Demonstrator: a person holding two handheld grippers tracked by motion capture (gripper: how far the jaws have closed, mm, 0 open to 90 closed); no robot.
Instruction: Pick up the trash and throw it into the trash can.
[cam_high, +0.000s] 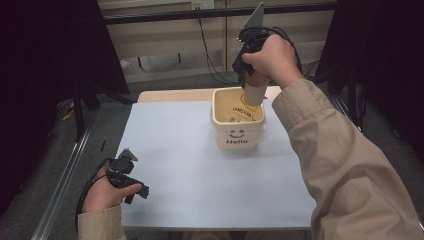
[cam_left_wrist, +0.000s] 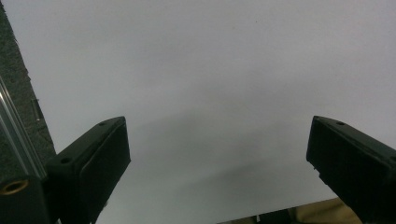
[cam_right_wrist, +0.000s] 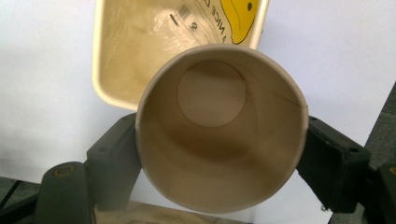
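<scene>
**Paper cup held over the bin**

The right gripper (cam_right_wrist: 219, 154) had its 2 jaws closed on a tan paper cup (cam_right_wrist: 219, 126), holding it upright above the cream square "Hello" bin (cam_high: 237, 134) on the pale blue table sheet (cam_high: 190, 165). The left gripper (cam_left_wrist: 219, 163) rested near the sheet's near-left corner, jaws wide apart and empty.

In the high view, the right hand (cam_high: 272, 57) covers most of the right gripper (cam_high: 248, 70). The cup (cam_high: 254, 95) has its lower part hidden inside the bin (cam_high: 237, 135). Print on the bag (cam_high: 240, 114) in the bin is too small to read. In the right gripper view, the top edge cuts off the bin (cam_right_wrist: 100, 56).
</scene>
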